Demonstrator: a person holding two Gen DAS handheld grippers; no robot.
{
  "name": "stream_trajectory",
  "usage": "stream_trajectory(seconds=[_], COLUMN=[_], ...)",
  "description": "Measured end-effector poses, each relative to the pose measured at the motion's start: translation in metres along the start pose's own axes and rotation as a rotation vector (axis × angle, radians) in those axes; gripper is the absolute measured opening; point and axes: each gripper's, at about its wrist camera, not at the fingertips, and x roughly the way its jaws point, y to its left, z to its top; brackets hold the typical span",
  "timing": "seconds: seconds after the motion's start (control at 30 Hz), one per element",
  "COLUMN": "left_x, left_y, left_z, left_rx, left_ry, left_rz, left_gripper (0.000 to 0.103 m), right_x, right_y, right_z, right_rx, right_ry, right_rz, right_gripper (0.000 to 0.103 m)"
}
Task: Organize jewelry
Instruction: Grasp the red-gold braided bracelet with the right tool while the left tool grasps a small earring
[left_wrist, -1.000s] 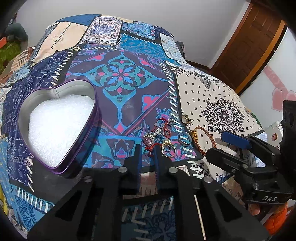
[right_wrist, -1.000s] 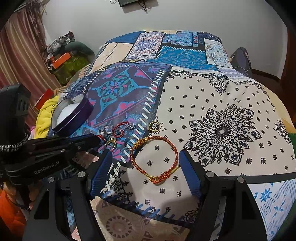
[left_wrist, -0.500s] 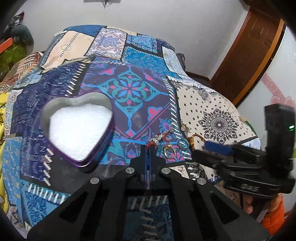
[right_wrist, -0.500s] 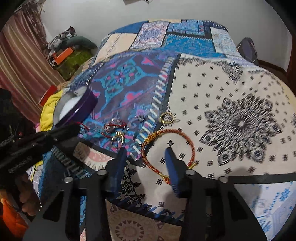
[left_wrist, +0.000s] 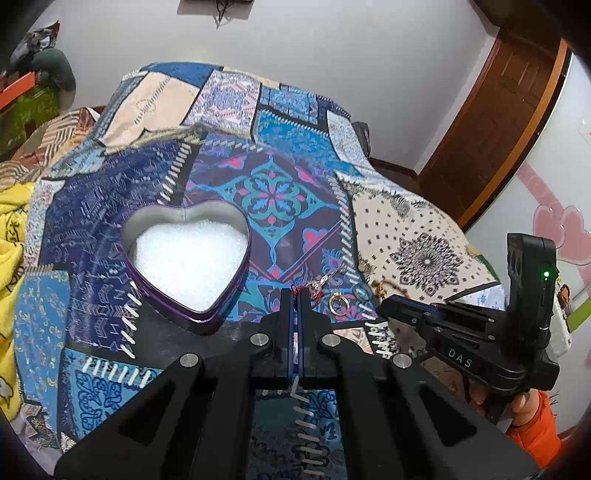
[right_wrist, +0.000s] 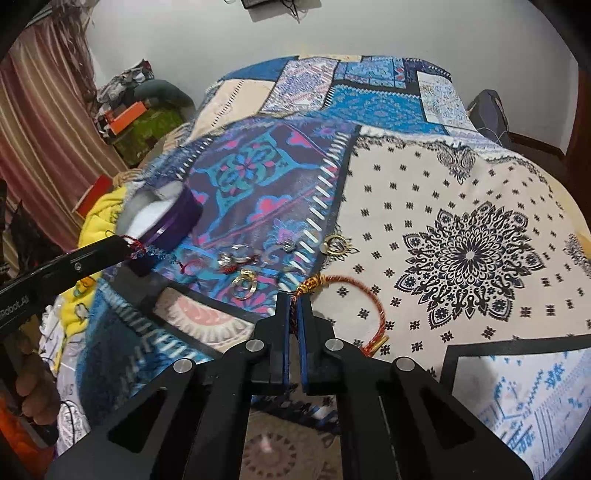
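Both grippers low, clamped on bracelets.

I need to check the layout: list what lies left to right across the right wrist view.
left gripper → heart tin → silver charm on red cord → gold ring → right gripper → gold sun pendant → black mandala print
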Motion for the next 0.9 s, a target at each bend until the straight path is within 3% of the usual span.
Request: stream_trajectory(seconds=[0.57, 0.67, 0.7, 0.73, 0.8, 0.9], left_x=[-0.075, -0.084, -0.086, -0.089, -0.092, -0.093], left_y=[-0.002, 0.000, 0.002, 0.003, 0.007, 0.013], left_z=[0.012, 0.015, 0.015, 0.016, 0.016, 0.013], left_rx=[0.010, 0.012, 0.013, 0.013, 0.010, 0.004], left_ry=[-0.155, -0.176, -0.184, -0.189, -0.193, -0.190], left_rz=[0.029, 0.038, 0.044, 0.047, 0.049, 0.050], left_gripper=[0.000, 0.000, 0.000, 0.000, 0.000, 0.000], right_x=[-0.057, -0.049, -0.044, -0.036, -0.024, -0.011], right_y=[0.035, 0.031, 0.028, 0.023, 0.013, 0.008], right_z=[0.016, 0.019, 0.020, 0.019, 0.014, 0.004], right_rx=[-0.053, -0.062, -0.055, -0.037, 0.007, 0.049], right_ry=[-0.149, -0.114, -0.091, -0.053, 0.002, 0.023], right_rz=[-0.021, -0.048, -0.061, -0.072, -0.065, -0.049], right_gripper=[0.003, 0.004, 0.009, 0.022, 0.039, 0.039])
